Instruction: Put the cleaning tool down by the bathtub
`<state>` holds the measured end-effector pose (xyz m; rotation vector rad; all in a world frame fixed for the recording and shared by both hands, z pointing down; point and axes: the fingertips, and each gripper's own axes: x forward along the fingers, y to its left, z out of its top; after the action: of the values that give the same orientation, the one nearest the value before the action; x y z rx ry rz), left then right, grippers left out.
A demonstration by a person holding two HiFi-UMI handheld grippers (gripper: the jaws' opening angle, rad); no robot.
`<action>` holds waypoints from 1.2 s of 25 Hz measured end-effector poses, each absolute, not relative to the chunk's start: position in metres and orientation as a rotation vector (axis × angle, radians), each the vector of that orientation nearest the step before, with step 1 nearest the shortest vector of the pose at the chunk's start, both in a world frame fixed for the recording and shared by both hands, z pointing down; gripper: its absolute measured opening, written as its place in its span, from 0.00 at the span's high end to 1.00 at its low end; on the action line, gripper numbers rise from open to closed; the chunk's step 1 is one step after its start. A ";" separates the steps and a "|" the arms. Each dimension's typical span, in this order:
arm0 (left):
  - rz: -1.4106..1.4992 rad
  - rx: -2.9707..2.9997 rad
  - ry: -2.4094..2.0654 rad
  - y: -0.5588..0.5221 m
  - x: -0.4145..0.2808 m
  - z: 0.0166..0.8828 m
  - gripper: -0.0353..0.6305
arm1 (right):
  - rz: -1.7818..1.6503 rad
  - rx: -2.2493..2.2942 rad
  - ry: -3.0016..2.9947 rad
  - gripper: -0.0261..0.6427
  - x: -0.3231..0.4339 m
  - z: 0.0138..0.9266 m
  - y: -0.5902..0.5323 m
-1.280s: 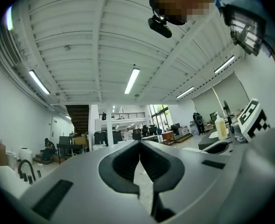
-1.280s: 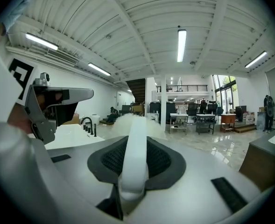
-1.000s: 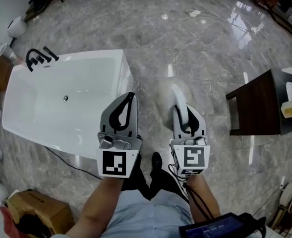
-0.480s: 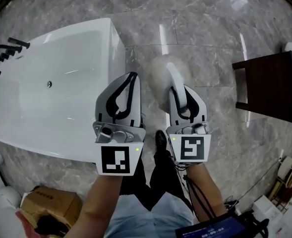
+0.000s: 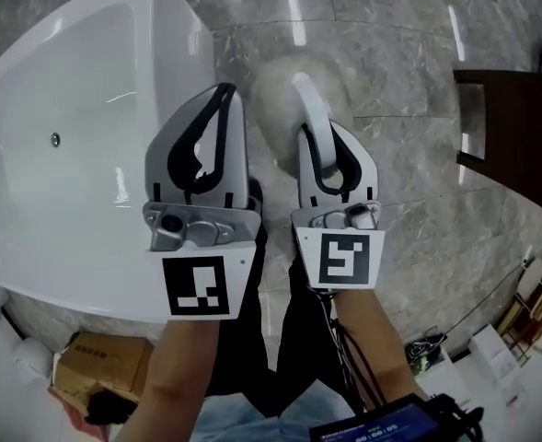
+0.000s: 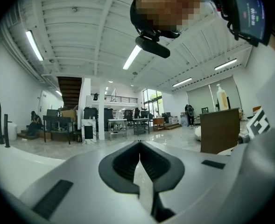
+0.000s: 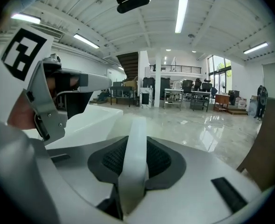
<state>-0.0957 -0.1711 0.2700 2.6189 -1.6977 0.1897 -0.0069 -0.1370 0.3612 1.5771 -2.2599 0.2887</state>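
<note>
While the cleaning tool [image 5: 300, 101] is held over the floor [image 5: 395, 81] by the bathtub [image 5: 186, 28] corner, a bad drop is possible.
Its white handle [image 7: 135, 148] is pinched by the right gripper [image 5: 324, 150], whose fingers are kept partly apart by it; the left gripper [image 5: 223, 95] is closed with nothing in it. The fluffy head [image 5: 272, 88] seems to be just above the floor, though it is blurred. If the handle is let go too high, the tool may be tipped over or knocked against the bathtub side.

No legible text; only blurred print on cardboard box [image 5: 100, 362] and device screen [image 5: 381, 428]
</note>
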 end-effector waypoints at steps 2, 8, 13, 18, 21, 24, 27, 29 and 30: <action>0.199 2.589 -1.716 -0.182 -0.098 0.300 0.92 | 0.321 1.590 -2.247 0.81 -0.003 0.391 -0.143; 0.200 2.504 -1.787 -0.200 -0.102 0.373 0.92 | 0.351 1.617 -2.222 0.81 0.015 0.467 -0.155; 0.211 2.484 -1.814 -0.198 -0.103 0.430 0.92 | 0.353 1.608 -2.216 0.81 0.016 0.535 -0.152; 0.264 2.488 -1.841 -0.192 -0.104 0.482 0.92 | 0.357 1.531 -2.205 0.81 0.006 0.602 -0.136; 0.218 2.449 -1.871 -0.188 -0.113 0.509 0.92 | 0.334 1.479 -2.218 0.81 -0.005 0.638 -0.129; 0.183 2.448 -1.884 -0.185 -0.118 0.529 0.92 | 0.324 1.460 -2.235 0.81 -0.014 0.666 -0.125; 0.173 2.451 -1.904 -0.184 -0.123 0.543 0.92 | 0.325 1.446 -2.240 0.81 -0.018 0.689 -0.122; 0.174 2.453 -1.912 -0.181 -0.127 0.550 0.92 | 0.320 1.437 -2.242 0.81 -0.023 0.701 -0.119; 0.180 2.453 -1.913 -0.179 -0.130 0.554 0.92 | 0.317 1.432 -2.244 0.81 -0.027 0.707 -0.118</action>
<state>-0.1296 -0.1787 0.5541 2.4528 -1.9134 0.1795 -0.0272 -0.1179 0.7073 1.4319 -2.2438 0.3166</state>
